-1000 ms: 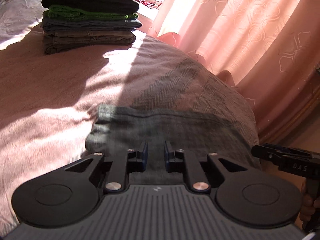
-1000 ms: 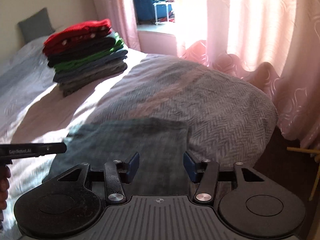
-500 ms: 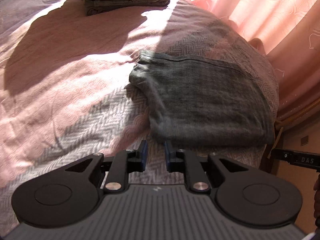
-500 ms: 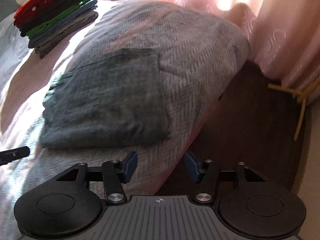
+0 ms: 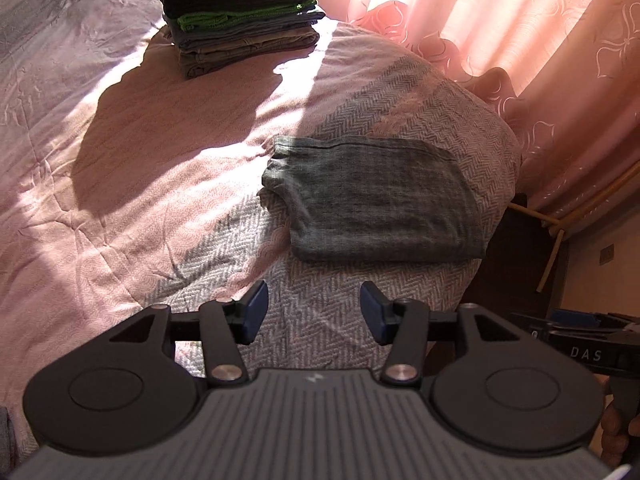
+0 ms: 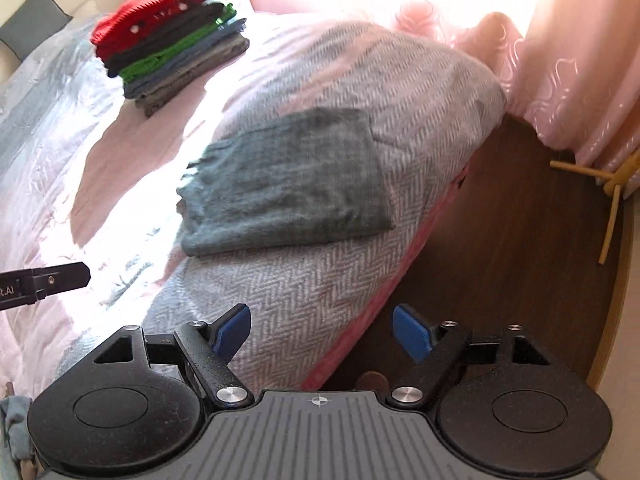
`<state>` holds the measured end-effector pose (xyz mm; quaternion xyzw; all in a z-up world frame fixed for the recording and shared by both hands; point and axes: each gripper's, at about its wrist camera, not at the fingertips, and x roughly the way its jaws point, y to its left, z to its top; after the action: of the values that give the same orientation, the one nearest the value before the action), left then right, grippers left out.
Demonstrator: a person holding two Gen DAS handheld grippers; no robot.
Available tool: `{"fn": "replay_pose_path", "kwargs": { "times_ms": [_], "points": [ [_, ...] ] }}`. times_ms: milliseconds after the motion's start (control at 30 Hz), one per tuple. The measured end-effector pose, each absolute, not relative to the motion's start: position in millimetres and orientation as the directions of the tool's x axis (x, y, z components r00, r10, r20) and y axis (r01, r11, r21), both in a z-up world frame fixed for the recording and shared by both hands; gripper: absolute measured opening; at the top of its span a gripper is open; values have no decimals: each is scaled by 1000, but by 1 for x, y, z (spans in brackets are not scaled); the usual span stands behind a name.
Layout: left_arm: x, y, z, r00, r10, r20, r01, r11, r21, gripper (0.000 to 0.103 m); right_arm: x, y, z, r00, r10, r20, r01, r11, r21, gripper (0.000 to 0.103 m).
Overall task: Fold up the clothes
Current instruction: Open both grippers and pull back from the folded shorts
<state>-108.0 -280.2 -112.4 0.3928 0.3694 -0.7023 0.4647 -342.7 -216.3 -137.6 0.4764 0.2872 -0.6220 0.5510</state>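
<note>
A folded grey garment lies flat on the herringbone blanket near the bed's corner. My left gripper hovers open above the blanket, short of the garment's near edge, with nothing between its fingers. Over the bed's edge my right gripper is open too, and empty, pulled back from the garment. A stack of folded clothes, topped by a red knit, stands farther up the bed.
Pink curtains hang along the right of the bed. A dark wooden floor and a thin wooden stand lie past the bed's corner. A grey pillow rests at the headboard.
Both grippers drew back from the folded grey garment and rose. The left gripper went from nearly shut to open, and the right opened wider.
</note>
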Motion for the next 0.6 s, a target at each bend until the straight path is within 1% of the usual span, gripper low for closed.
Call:
{"fn": "replay_pose_path", "kwargs": {
  "times_ms": [300,600],
  "points": [
    [-107,-271,-86,-237,-401,-885,953,-272,-132,51,-335,-218,-114,68,-431,-900,973,-172,156,83],
    [-134,-277,-86,-199,-416,-887,970,-212,-118,53,-357,-237,-111,117,-422,-899,982,-89,170,84]
  ]
}}
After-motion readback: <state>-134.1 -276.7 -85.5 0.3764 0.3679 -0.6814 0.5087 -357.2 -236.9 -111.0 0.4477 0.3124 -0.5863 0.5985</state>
